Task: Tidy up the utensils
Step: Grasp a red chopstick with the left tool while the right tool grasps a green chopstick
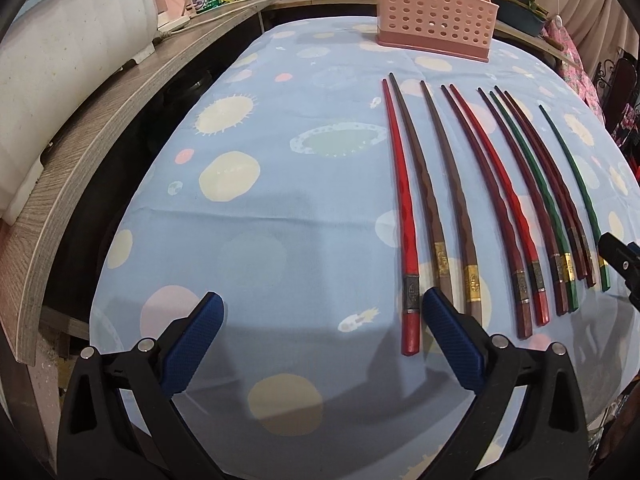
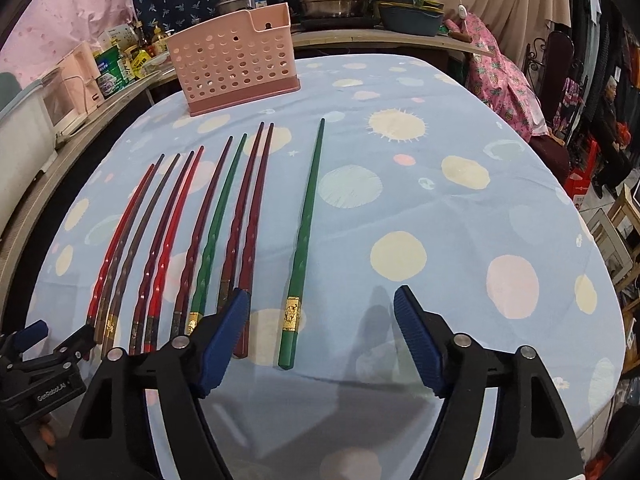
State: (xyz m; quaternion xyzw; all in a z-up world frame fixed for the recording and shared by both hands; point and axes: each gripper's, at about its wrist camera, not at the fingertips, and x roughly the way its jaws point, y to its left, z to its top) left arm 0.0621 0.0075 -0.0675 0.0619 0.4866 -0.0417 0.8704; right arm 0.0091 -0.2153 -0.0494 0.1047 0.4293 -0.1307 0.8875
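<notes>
Lacquered chopsticks (image 1: pixel 472 200) in red, brown, maroon and green are lying side by side on the blue dotted tablecloth (image 1: pixel 260 220), tips pointing toward the pink perforated holder (image 1: pixel 434 8) standing at the far edge. One green chopstick (image 2: pixel 306 240) is lying apart from the row. The left gripper (image 1: pixel 322 322) and right gripper (image 2: pixel 322 326) are both hovering spread wide, apparently touching nothing.

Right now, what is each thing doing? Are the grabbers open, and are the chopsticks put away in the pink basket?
Left gripper: open, holding nothing.
Right gripper: open, holding nothing.
Chopsticks: lying flat in a row on the tablecloth, not put away.
Lone green chopstick: lying flat, apart from the others.
Pink basket: upright; no chopsticks visible inside.
</notes>
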